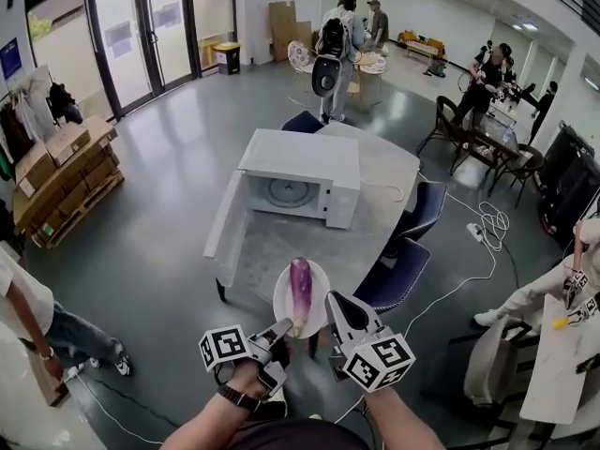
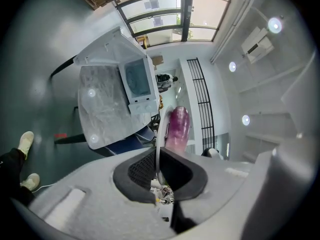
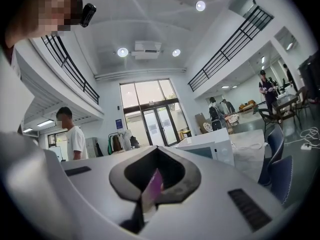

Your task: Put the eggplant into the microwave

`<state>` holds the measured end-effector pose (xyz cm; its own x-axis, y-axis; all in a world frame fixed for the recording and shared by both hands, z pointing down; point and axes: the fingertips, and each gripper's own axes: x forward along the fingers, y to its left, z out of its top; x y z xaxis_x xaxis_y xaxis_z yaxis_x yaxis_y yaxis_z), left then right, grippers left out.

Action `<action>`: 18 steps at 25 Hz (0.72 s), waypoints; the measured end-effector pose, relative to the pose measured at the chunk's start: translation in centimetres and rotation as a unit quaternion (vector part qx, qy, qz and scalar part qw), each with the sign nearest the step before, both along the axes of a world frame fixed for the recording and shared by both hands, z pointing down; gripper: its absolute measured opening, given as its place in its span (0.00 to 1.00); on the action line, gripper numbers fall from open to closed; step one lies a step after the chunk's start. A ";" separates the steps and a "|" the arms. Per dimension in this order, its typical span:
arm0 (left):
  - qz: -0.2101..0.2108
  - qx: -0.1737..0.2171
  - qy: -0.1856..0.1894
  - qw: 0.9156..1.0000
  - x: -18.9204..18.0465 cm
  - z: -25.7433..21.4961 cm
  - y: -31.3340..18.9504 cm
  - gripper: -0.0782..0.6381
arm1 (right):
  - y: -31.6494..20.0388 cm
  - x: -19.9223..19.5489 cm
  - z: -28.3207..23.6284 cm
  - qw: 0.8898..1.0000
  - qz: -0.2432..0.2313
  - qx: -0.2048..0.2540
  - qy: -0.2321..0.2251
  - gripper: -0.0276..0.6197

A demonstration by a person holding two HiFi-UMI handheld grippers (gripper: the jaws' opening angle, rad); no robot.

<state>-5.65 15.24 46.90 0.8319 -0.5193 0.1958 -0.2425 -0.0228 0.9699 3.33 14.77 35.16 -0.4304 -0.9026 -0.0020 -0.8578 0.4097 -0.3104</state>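
Observation:
A purple eggplant [image 1: 300,289] lies on a white plate [image 1: 282,300] held in the air short of the table's near edge. My left gripper [image 1: 284,329] is shut on the plate's near-left rim. My right gripper [image 1: 331,306] is shut on its right rim. In the left gripper view the plate [image 2: 159,134] shows edge-on between the jaws, with the eggplant [image 2: 177,129] on it. In the right gripper view a thin sliver of plate [image 3: 150,194] sits between the jaws. The white microwave [image 1: 300,181] stands ahead on the table, its door [image 1: 228,223] swung open to the left.
The grey table [image 1: 384,172] bears the microwave; blue chairs [image 1: 398,275] stand along its right side. A white cable and power strip [image 1: 478,232] trail over the floor at the right. Cardboard boxes on a pallet [image 1: 61,172] are at the left. Several people stand around the room.

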 end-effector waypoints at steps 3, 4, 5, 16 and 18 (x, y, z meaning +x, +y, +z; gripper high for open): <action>0.009 0.003 -0.001 1.000 -0.7 0.0 -3.5 0.14 | -3.4 -0.9 -0.2 1.000 0.011 0.002 0.003 0.05; 0.012 0.004 -0.002 1.000 -0.8 0.1 -4.6 0.14 | -4.4 -1.1 -0.3 1.000 0.015 0.003 0.004 0.05; 0.014 0.005 -0.003 1.000 -1.0 0.2 -5.7 0.14 | -5.3 -1.2 -0.4 1.000 0.019 0.005 0.005 0.05; 0.012 -0.002 -0.022 1.000 -1.9 2.2 -14.5 0.14 | -13.3 -2.3 0.5 0.999 0.036 0.001 0.011 0.05; 0.005 -0.004 -0.027 1.000 -1.6 2.6 -15.9 0.14 | -14.9 -2.1 0.8 0.999 0.033 0.000 0.011 0.05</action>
<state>-7.29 -0.67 49.54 0.8254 -0.5094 0.2435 -0.2935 -0.0188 0.9558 1.27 -0.11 35.92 -0.3705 -0.9288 0.0064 -0.8891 0.3526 -0.2920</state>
